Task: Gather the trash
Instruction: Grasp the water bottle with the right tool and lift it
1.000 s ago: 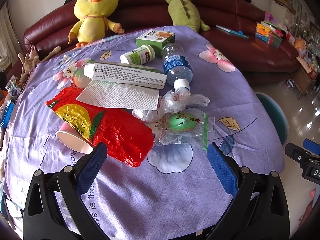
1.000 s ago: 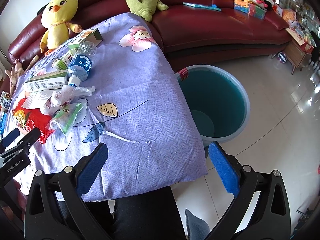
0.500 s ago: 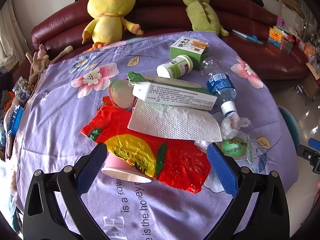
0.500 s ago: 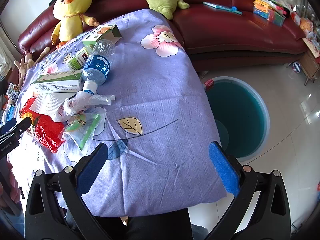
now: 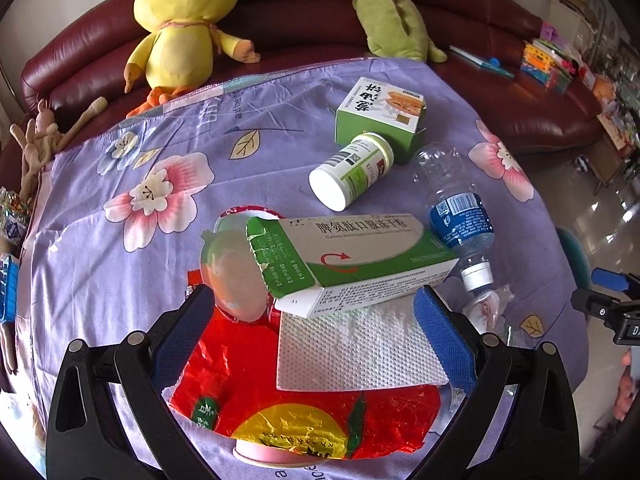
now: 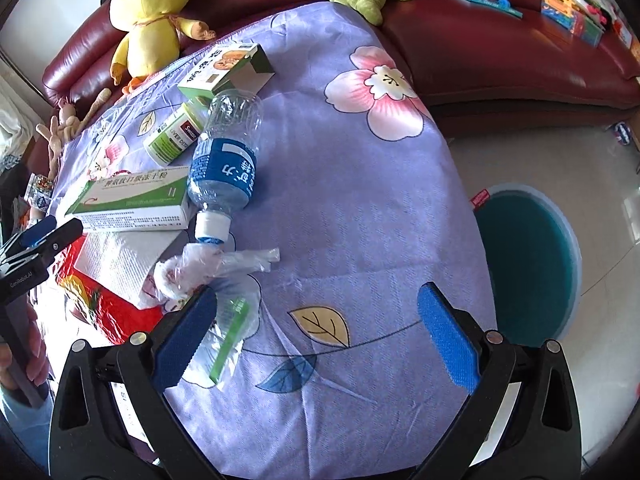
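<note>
My left gripper [image 5: 314, 336] is open and low over the trash pile on the purple cloth [image 5: 120, 280]. Between its fingers lie a white paper towel [image 5: 356, 348] and a red plastic bag [image 5: 304, 412], with a long green-and-white box [image 5: 348, 264] just ahead. A pink paper cup [image 5: 272, 454] pokes out under the bag. My right gripper [image 6: 316, 340] is open above bare cloth, its left finger beside a clear packet with a green item [image 6: 228, 332]. A crumpled clear wrapper [image 6: 200, 268] and an empty water bottle [image 6: 226, 168] lie ahead of it.
A white pill bottle [image 5: 352, 172] and a small green box [image 5: 380, 116] lie further back. A teal bin [image 6: 528, 260] stands on the floor to the right of the table. A yellow chick plush [image 5: 180, 28] and a green plush [image 5: 388, 12] sit on the red sofa.
My left gripper has swung left and closer, from the green packet to over the paper towel and red bag. My right gripper has turned from the bin toward the table.
</note>
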The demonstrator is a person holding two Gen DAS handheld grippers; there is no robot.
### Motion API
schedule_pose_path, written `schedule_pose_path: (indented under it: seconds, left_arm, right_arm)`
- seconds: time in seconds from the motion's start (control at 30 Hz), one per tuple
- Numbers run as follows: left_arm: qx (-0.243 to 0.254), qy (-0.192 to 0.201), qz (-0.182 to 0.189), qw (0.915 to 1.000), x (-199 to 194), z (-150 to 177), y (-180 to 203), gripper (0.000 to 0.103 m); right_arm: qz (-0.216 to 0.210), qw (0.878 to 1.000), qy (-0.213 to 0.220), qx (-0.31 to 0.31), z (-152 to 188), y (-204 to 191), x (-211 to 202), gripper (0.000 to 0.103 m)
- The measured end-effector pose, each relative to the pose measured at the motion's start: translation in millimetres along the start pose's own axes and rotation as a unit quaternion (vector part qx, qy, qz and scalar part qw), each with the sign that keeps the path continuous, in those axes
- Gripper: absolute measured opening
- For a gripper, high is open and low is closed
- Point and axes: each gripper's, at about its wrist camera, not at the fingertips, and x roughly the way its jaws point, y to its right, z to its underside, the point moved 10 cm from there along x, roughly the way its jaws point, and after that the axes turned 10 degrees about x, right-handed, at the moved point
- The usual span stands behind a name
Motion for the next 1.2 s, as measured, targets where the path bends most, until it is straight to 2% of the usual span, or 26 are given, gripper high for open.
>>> schedule_pose_path:
  seconds: [0.1, 0.27, 0.43, 0.5, 0.6, 0.67, 0.7, 0.87, 1.0, 1.2]
  left_arm:
    - [-0.001, -0.004, 0.023, 0.9997, 8, -5, 2, 0.098]
    - [0.018, -0.009, 0.047, 0.9987, 18, -13, 8, 0.088]
    - [0.015, -0.023, 0.074, 0.9969, 28, -10, 5, 0.066]
    - [0.012, -0.032, 0.091, 0.9953, 32, -6, 8, 0.065]
    - [0.026, -0.046, 0.095, 0.9941, 38, 2, 18, 0.065]
    - [0.041, -0.053, 0.088, 0.9939, 42, 7, 27, 0.065]
    - [0.049, -0.054, 0.084, 0.9938, 43, 8, 31, 0.065]
    - [0.052, -0.063, 0.104, 0.9912, 46, 6, 55, 0.065]
    - [0.080, -0.064, 0.111, 0.9885, 45, 8, 90, 0.065]
    - [0.102, -0.079, 0.154, 0.9797, 40, 19, 146, 0.065]
  right_arm:
    - [-0.009, 1.000, -0.005, -0.003, -19, -14, 7, 0.097]
    - [-0.038, 0.999, -0.024, -0.002, -50, -40, 29, 0.096]
    - [-0.067, 0.996, -0.057, -0.008, -70, -72, 64, 0.082]
    - [-0.075, 0.994, -0.076, -0.013, -72, -83, 79, 0.073]
    - [-0.070, 0.993, -0.091, -0.020, -73, -88, 98, 0.067]
    - [-0.073, 0.992, -0.106, -0.013, -70, -84, 109, 0.067]
    - [-0.079, 0.991, -0.111, -0.010, -70, -83, 112, 0.063]
    - [-0.069, 0.994, -0.085, -0.020, -72, -62, 96, 0.063]
    - [-0.054, 0.995, -0.082, -0.012, -63, -24, 81, 0.063]
    - [-0.048, 0.995, -0.090, 0.017, -32, 37, 56, 0.063]
